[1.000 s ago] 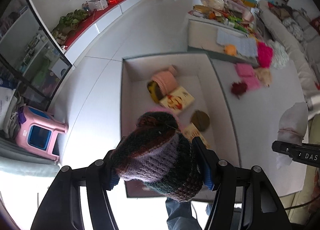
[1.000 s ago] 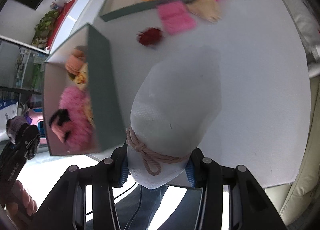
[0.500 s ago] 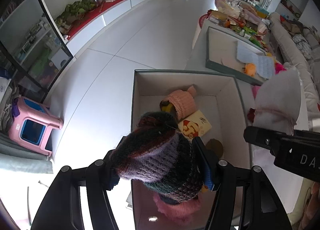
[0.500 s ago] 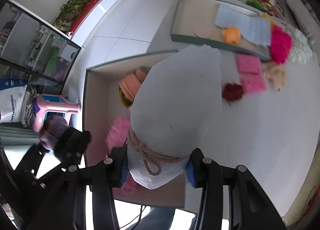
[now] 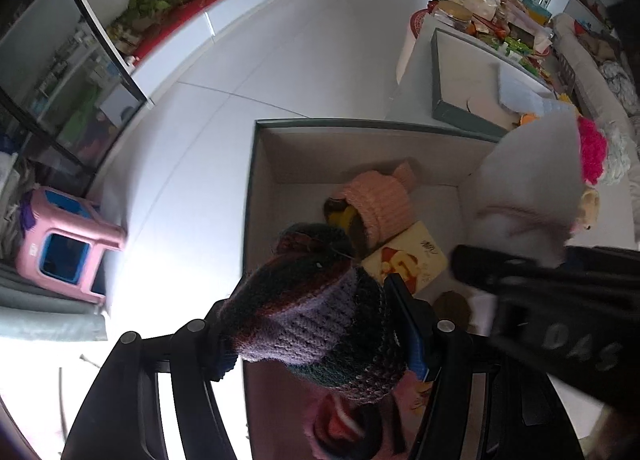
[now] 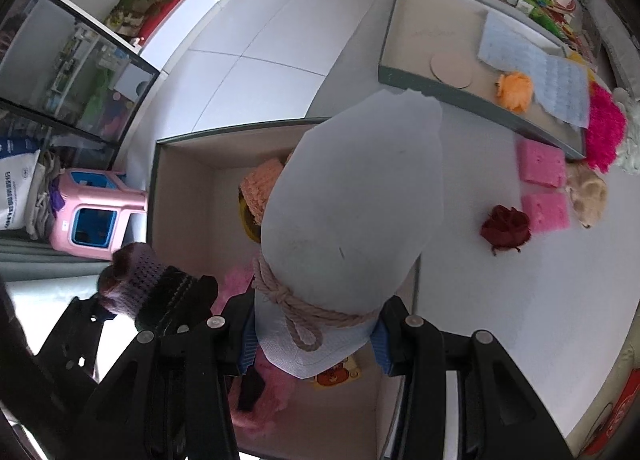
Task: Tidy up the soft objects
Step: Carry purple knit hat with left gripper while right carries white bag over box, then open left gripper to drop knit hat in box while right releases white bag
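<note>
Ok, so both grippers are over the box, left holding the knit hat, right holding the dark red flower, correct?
Not quite. The right gripper holds a white pouch tied with cord; the right wrist view shows the dark red flower lying on the table. The left gripper does hold the knit hat over the box.

Pink stool (image 5: 64, 256) on floor; plants (image 5: 152, 6) along red shelf; glass cabinet (image 6: 80, 72) nr wall.

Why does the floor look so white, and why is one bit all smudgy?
Left wrist view: glare bleaches the floor beside the knitted hat; the white bag is smeared by motion blur. Right wrist view: sharper, though the fisheye lens bends the box edges.
</note>
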A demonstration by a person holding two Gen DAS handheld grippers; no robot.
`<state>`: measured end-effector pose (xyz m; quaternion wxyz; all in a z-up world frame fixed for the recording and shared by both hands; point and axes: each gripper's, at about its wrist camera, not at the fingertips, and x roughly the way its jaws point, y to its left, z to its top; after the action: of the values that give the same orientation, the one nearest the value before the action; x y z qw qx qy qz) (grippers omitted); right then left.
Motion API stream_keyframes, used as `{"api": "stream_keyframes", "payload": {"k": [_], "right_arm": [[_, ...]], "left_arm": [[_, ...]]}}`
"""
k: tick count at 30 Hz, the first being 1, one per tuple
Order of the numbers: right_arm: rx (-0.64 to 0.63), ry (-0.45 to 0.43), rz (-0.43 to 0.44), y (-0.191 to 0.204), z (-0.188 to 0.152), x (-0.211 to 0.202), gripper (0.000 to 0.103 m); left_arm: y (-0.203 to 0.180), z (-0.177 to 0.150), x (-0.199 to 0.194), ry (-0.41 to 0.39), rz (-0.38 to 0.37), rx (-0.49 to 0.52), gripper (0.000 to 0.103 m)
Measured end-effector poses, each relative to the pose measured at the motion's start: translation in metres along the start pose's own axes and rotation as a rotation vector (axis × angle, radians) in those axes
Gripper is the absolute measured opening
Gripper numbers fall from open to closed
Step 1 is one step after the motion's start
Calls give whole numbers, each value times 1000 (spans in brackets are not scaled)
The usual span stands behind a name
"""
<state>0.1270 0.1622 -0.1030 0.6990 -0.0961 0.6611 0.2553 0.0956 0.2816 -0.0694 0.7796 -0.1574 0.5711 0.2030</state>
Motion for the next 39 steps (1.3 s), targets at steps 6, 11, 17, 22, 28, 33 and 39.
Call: {"api": "stream_keyframes", "payload": {"k": [6,11,17,22,28,33,39], "right_arm": [[-49,35,-2,1,6,23,49],[-9,86,-23,-13,4,38,49],[86,123,-67,-38,-20,43,47],[158,137,-76,-48,-44,40,47],[250,167,-79,-46,-76,39,46],[253,126,-44,-42,-84,34,47],[196,-9,-8,-47,-48,-2,48]], "left_arm": [[-12,0,9,1,-41,44,64],[-17,-11,23,45,-101,48,65],[-31,-28,30,40,-79,163,65],[-44,-40,32,6,-45,338,65],[-41,-52,30,-57,-21,595,67],[-37,-42,19,-40,-58,542,67],[-37,-31,4,-4,14,310,67]]}}
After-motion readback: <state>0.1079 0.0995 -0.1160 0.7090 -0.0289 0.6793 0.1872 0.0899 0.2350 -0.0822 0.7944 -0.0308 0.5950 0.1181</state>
